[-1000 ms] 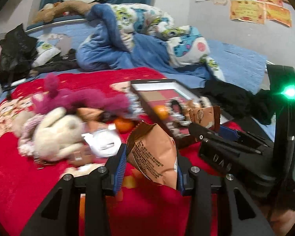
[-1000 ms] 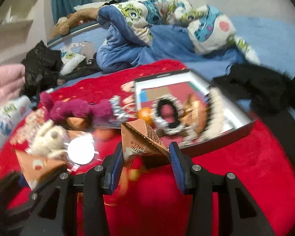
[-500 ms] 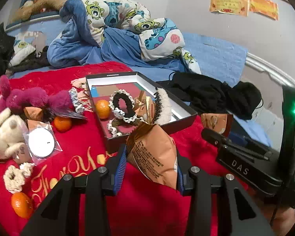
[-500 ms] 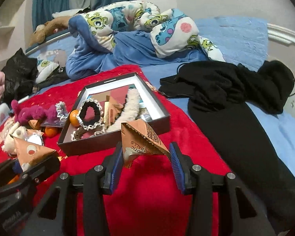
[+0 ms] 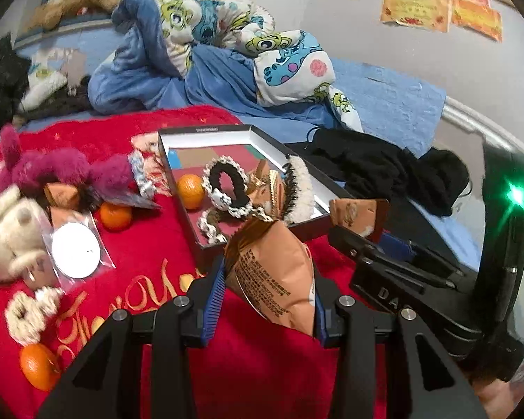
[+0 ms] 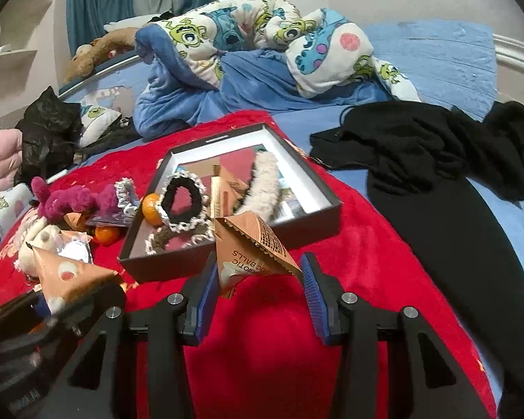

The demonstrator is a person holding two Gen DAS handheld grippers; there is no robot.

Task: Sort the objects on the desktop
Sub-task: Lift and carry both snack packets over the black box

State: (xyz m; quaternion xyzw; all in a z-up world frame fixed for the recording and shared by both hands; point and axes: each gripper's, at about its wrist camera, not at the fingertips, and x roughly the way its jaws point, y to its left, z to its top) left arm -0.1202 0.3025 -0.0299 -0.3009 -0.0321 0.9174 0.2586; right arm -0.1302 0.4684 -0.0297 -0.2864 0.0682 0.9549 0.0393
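My left gripper is shut on an orange snack packet, held above the red blanket just in front of the black box. My right gripper is shut on a second orange snack packet, held near the box's front edge. The box holds a black scrunchie, a tangerine, a furry hair clip and another packet. The right gripper and its packet also show in the left wrist view; the left one shows in the right wrist view.
On the red blanket lie a purple plush, a white plush, a white disc in a clear bag, tangerines and a scrunchie. Black clothes lie right; a rumpled duvet lies behind.
Both grippers have drawn back and up from the pile of plush toys toward the box, each still holding its packet. In the last half second they shifted only slightly.
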